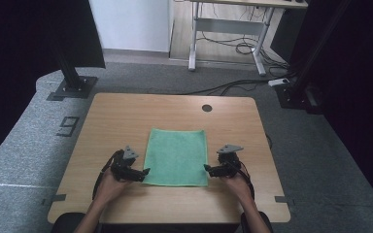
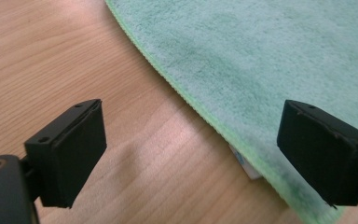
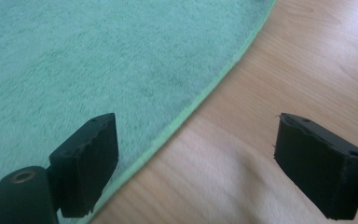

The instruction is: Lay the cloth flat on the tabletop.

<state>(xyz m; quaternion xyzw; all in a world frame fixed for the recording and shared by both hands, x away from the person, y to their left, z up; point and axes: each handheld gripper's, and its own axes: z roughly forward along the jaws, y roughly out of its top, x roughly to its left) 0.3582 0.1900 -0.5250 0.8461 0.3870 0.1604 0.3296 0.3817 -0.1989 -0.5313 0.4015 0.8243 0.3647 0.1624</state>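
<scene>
High view: green towel (image 1: 176, 157) lies flat at the wooden table's (image 1: 126, 116) centre, left gripper (image 1: 144, 172) and right gripper (image 1: 207, 168) at its near corners. Left gripper view: jaws spread, straddling the towel edge (image 2: 205, 116). Right gripper view: jaws spread likewise.

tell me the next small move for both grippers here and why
Probably lower both and close on the near corners of the flat green terry towel. The left gripper and right gripper sit open at its two near corners on the light wooden table, each with one finger over the hem and one over bare wood, nothing gripped yet.
</scene>
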